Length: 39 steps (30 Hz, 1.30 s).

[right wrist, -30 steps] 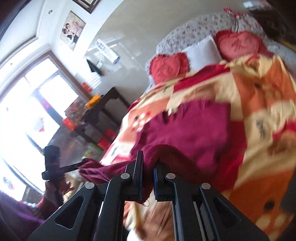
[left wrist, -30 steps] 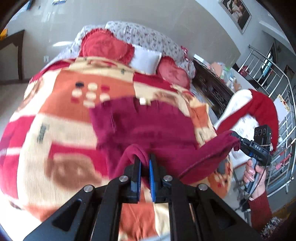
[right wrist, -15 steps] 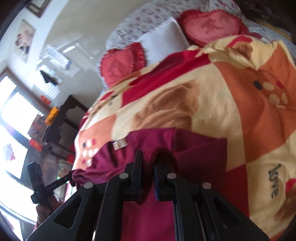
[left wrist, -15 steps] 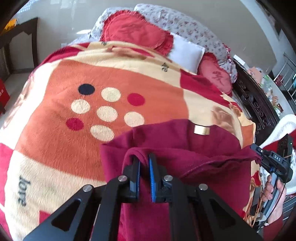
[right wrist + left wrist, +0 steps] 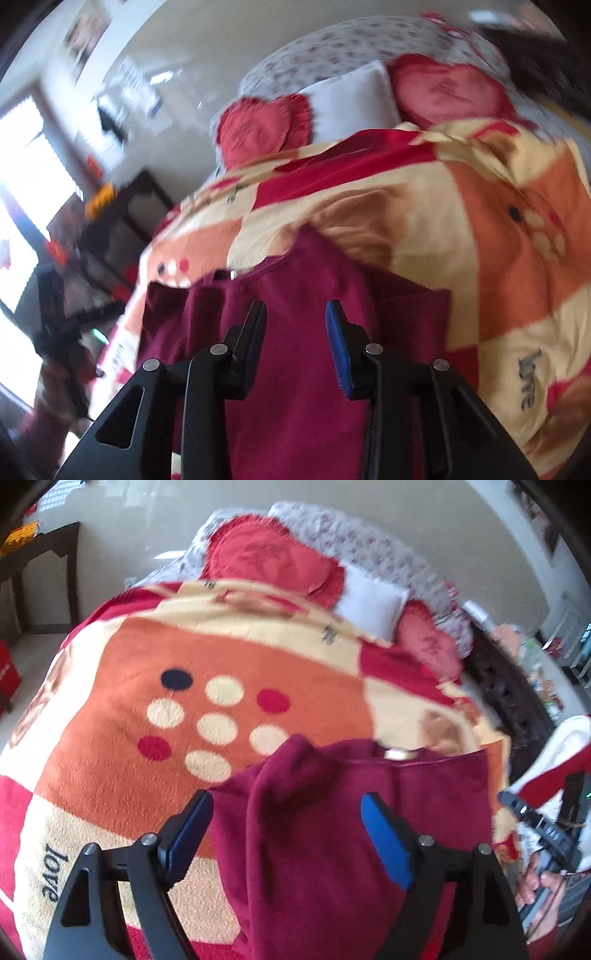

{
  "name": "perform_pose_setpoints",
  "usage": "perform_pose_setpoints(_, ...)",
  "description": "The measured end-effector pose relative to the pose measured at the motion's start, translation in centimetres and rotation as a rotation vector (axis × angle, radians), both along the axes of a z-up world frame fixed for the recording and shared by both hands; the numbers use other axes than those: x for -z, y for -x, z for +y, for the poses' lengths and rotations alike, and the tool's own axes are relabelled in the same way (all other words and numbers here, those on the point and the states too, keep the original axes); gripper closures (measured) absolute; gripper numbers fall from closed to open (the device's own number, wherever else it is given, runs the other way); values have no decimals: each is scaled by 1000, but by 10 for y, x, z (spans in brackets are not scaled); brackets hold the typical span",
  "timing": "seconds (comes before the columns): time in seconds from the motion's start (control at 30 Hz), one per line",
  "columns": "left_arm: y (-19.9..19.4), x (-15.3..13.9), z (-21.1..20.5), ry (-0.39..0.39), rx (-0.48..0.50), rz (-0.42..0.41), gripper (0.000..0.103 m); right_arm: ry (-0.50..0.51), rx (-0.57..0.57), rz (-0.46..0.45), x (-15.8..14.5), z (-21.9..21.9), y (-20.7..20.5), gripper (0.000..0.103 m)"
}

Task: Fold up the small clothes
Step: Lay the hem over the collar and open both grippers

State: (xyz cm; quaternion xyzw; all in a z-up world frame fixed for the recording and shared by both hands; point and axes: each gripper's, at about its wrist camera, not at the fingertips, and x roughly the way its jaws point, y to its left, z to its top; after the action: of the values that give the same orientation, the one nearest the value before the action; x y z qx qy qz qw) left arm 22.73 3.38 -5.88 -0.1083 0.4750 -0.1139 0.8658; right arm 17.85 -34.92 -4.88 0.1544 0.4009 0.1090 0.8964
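Observation:
A maroon fleece garment lies folded over on the patterned blanket of a bed. My left gripper is open above the garment's left part, with nothing between its fingers. In the right wrist view the same garment lies under my right gripper, which is open and empty. A small label shows at the garment's collar. The right gripper also shows at the right edge of the left wrist view.
Heart-shaped red cushions and a white pillow sit at the head of the bed. A dark wooden side table stands to the left. Dark furniture stands by the bright window.
Both grippers were shut on the garment's hem and carried it up over the garment toward the collar. Now both have opened and let it go, and the fold lies on the bed.

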Motion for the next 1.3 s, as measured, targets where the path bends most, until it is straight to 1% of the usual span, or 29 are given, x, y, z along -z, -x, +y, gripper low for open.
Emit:
perform_pose_setpoints(0.07,-9,15,-7,-33,-2,43,18,15,10,11,8,7,-23,88)
perform_pose_setpoints(0.1,-16,26,-11,-67,-9,69,18,30,23,17,14,8,-35,88)
perform_pose_setpoints(0.17,-27,45,-14,-124,-22,114,18,82,104,53,27,1,-60,88)
perform_pose_setpoints(0.2,-31,53,-13,-134,-26,136,18,74,127,79,34,-5,-68,91)
perform_pose_setpoints(0.23,-35,59,-12,-132,-29,156,18,47,144,102,43,-11,-76,96)
perform_pose_setpoints(0.27,-37,63,-10,-116,-33,169,18,35,155,97,45,-15,-78,103)
perform_pose_setpoints(0.33,-33,60,-5,-91,-36,160,18,13,148,100,42,-20,-77,103)
perform_pose_setpoints(0.37,-29,55,-3,-87,-34,152,18,-3,142,101,38,-22,-71,103)
perform_pose_setpoints(0.43,-15,42,2,-69,-14,126,19,-27,110,96,27,-27,-48,99)
perform_pose_setpoints(0.47,-4,34,6,-51,8,108,19,-21,85,96,21,-28,-33,93)
perform_pose_setpoints(0.5,5,28,8,-41,25,96,19,-12,63,97,18,-27,-21,90)
perform_pose_setpoints(0.6,43,13,14,-36,84,54,19,37,-6,106,11,-26,34,88)
perform_pose_setpoints(0.67,68,10,15,-23,130,58,19,51,-16,125,14,-25,58,86)
perform_pose_setpoints(0.73,89,12,16,-22,160,83,19,66,-25,156,23,-24,79,84)
perform_pose_setpoints(0.8,105,15,16,-32,172,99,19,94,-29,190,36,-20,90,83)
perform_pose_setpoints(0.87,118,19,13,-46,179,111,19,89,-24,219,51,-17,93,83)
perform_pose_setpoints(0.9,123,21,14,-48,177,118,19,80,-23,228,57,-16,93,86)
perform_pose_setpoints(0.93,128,23,15,-48,175,125,19,81,-18,230,59,-15,94,92)
perform_pose_setpoints(0.97,133,24,16,-48,171,136,19,83,-12,220,57,-16,97,103)
perform_pose_setpoints(1.07,148,26,20,-47,185,136,19,25,11,122,33,-29,123,103)
perform_pose_setpoints(1.1,153,26,21,-47,186,134,19,21,26,114,31,-34,129,103)
perform_pose_setpoints(1.13,154,27,21,-44,186,133,19,26,41,122,33,-40,135,103)
perform_pose_setpoints(1.23,150,36,16,-29,185,138,19,-6,67,203,58,-48,136,103)
perform_pose_setpoints(1.3,145,43,13,-33,181,143,19,-32,73,204,64,-47,136,103)
